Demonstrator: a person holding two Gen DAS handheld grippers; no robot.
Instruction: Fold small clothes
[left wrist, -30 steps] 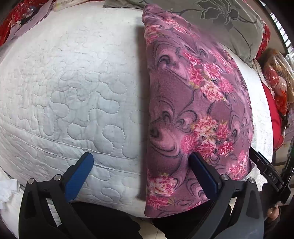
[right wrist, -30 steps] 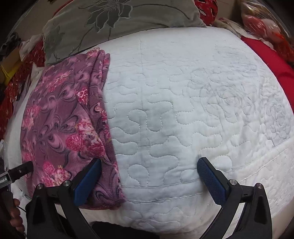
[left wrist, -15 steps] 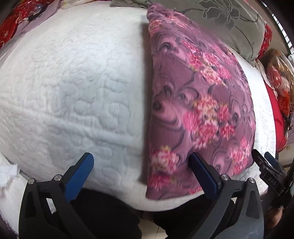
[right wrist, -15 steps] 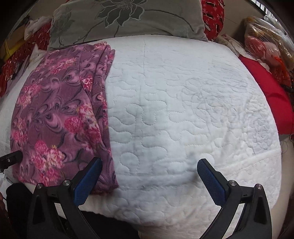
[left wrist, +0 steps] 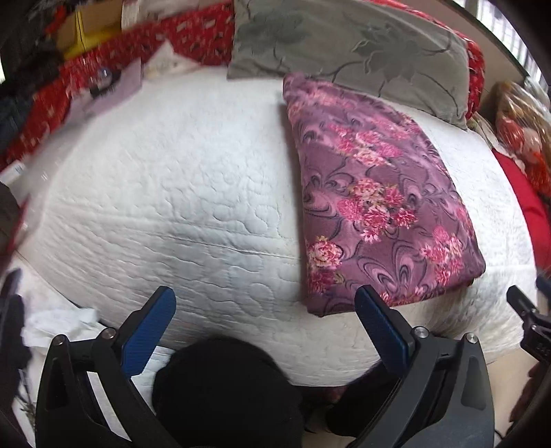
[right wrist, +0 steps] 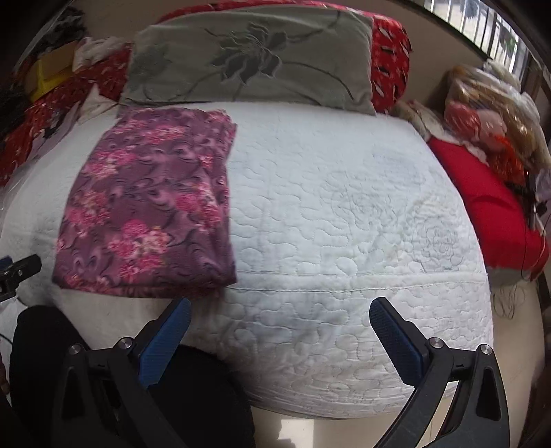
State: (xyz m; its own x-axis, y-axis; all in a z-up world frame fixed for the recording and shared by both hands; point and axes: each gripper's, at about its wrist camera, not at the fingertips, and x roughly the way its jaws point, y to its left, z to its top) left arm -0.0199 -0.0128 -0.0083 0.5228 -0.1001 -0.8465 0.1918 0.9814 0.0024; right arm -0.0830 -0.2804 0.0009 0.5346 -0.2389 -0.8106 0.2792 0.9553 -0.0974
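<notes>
White quilt bears folded purple floral garment.

Grey floral pillow, white quilt

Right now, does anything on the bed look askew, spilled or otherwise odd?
Nothing stands out. The purple floral garment lies folded flat on the white quilt, its edges fairly even, just in front of the grey pillow. Both grippers, left and right, are open and clear of it.

White quilted bed cover; grey floral-embossed pillow at head; red patterned bedding behind; barred window upper right, daylight.
</notes>
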